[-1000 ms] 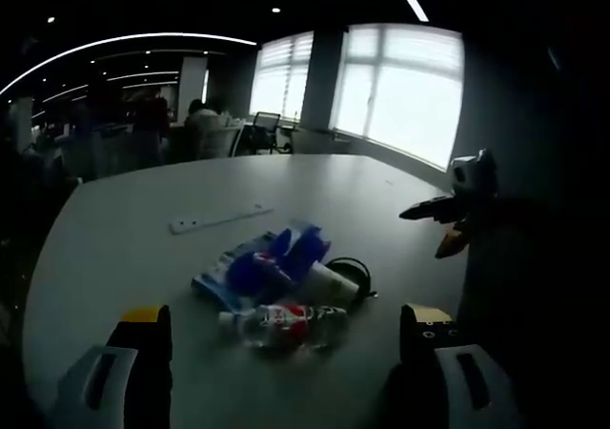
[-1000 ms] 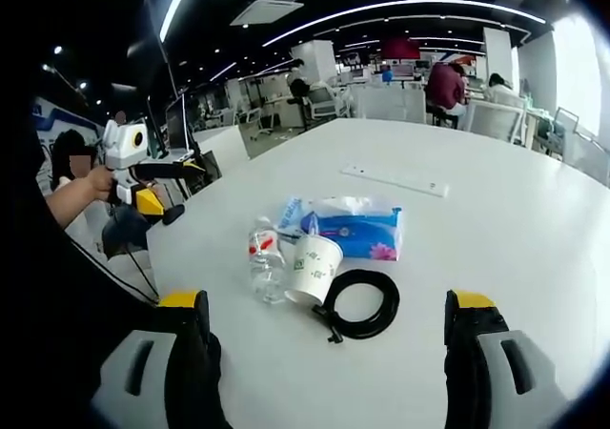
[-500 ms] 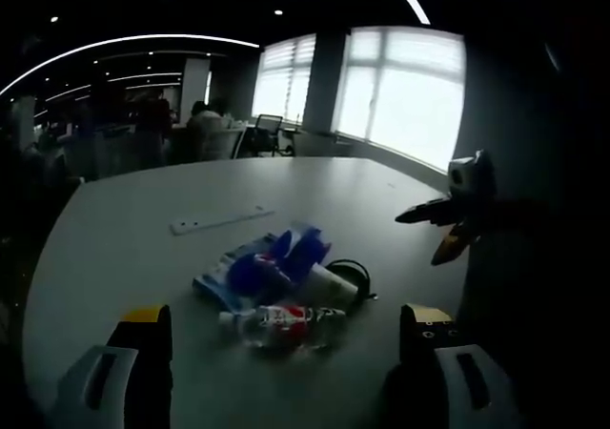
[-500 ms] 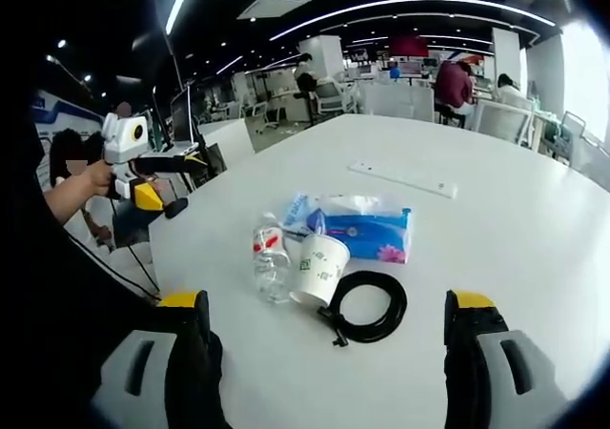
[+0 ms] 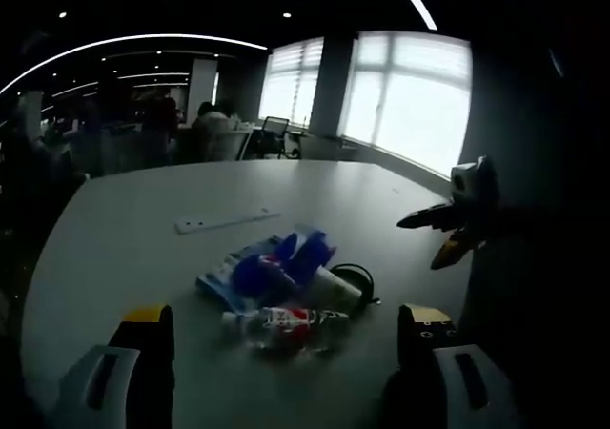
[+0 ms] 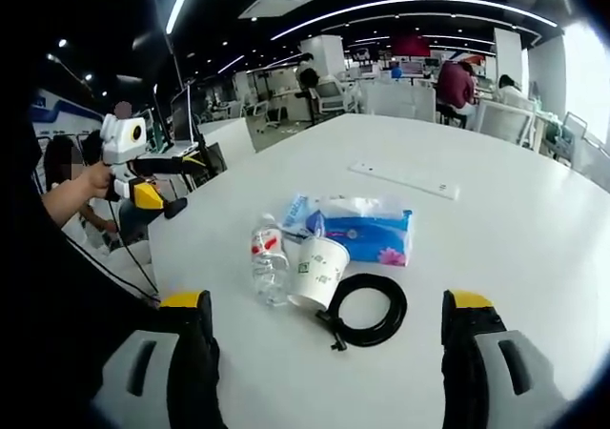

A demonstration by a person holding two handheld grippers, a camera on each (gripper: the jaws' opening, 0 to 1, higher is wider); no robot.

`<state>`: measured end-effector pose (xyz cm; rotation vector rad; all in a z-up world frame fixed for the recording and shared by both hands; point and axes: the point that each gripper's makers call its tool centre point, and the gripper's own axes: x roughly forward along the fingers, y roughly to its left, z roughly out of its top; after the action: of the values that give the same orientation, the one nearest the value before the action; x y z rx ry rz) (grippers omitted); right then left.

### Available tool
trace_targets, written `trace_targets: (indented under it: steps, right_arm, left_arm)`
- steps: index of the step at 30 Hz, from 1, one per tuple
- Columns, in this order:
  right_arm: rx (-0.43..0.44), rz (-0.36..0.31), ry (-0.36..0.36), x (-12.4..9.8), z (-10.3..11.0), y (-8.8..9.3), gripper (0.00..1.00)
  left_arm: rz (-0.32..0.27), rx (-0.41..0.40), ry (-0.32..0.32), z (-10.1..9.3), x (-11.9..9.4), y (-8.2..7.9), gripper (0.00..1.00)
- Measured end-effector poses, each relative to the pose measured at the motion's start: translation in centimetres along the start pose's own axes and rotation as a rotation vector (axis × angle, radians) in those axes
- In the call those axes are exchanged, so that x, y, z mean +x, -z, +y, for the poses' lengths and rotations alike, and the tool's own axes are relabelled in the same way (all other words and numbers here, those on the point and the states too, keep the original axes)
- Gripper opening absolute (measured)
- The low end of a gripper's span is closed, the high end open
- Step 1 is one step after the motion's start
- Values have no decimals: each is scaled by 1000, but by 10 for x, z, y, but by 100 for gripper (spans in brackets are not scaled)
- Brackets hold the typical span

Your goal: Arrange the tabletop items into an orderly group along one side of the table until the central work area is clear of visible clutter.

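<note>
On the white table (image 6: 515, 219) lie a clear water bottle (image 6: 269, 267) with a red label, a tipped paper cup (image 6: 317, 272), a blue tissue pack (image 6: 362, 232), a black cable coil (image 6: 367, 307) and a white power strip (image 6: 403, 179). The same cluster appears in the left gripper view: bottle (image 5: 283, 322), cup (image 5: 335, 287), tissue pack (image 5: 267, 267), coil (image 5: 359, 278), strip (image 5: 225, 221). My right gripper (image 6: 324, 319) is open, short of the coil. My left gripper (image 5: 284, 329) is open around the near side of the bottle. The left gripper (image 6: 143, 167) also appears off the table's left edge, the right gripper (image 5: 448, 224) at the right.
Office desks, chairs and seated people (image 6: 455, 84) stand beyond the far table edge. Bright windows (image 5: 410, 95) fill the back. A person's hand (image 6: 81, 189) holds the left gripper beside the table's near-left edge.
Both views have shifted slightly with the hands. The items on the table have not moved, and both grippers stay open.
</note>
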<state>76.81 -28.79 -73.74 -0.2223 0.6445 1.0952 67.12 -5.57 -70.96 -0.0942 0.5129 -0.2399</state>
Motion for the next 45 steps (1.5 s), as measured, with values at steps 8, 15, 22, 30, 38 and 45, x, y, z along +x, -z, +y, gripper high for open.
trace_targets:
  steps: [8,15,22,30,38,45]
  right_arm:
    - [-6,-11,0,3,5,-9,94]
    - [-39,5,-33,16,19,-18,93]
    - [-63,15,-59,30,32,-27,90]
    - [-96,28,-80,46,45,-36,87]
    - [-126,44,-120,63,63,-43,83]
    - [-152,53,-155,82,75,-49,79]
  left_arm:
    - [4,7,5,-4,1,1,96]
    - [3,18,-1,-6,-5,2,97]
    - [8,24,-7,-11,-11,5,97]
    - [7,33,-7,-9,-19,7,97]
    - [8,37,-4,0,-25,15,97]
    - [3,36,-5,11,-29,20,97]
